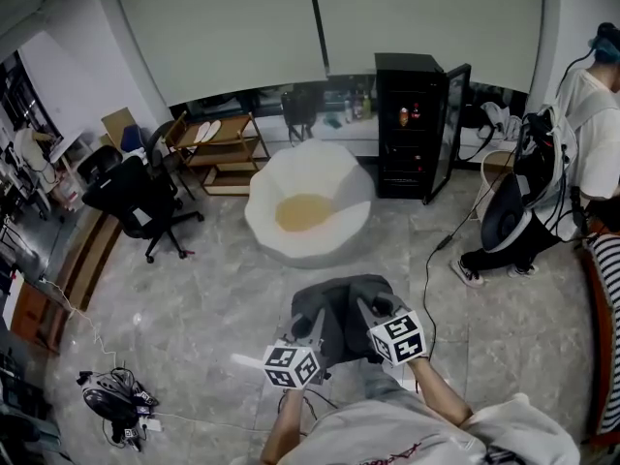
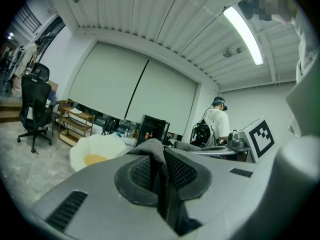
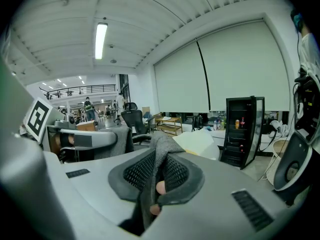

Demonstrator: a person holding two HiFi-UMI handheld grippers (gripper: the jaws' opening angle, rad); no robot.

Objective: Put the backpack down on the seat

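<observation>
A grey backpack (image 1: pixel 341 300) hangs in front of me, held up by both grippers. My left gripper (image 1: pixel 310 325) is shut on a fold of its grey fabric (image 2: pixel 150 146), pinched between the mesh pads. My right gripper (image 1: pixel 374 311) is shut on another fold of the backpack (image 3: pixel 161 145). The two grippers stand side by side, close together. The seat (image 1: pixel 308 211) is a white, egg-shaped chair with a yellow cushion on the floor just beyond the backpack. It also shows past the jaws as the seat (image 2: pixel 97 151) at lower left and the seat (image 3: pixel 199 143) at centre right.
A black fridge (image 1: pixel 417 124) with an open door stands behind the seat. A black office chair (image 1: pixel 136 201) and a wooden shelf (image 1: pixel 218 148) are to the left. A person (image 1: pixel 593 134) stands at the right by a round black-and-white device (image 1: pixel 509 216). Cables (image 1: pixel 116 400) lie at lower left.
</observation>
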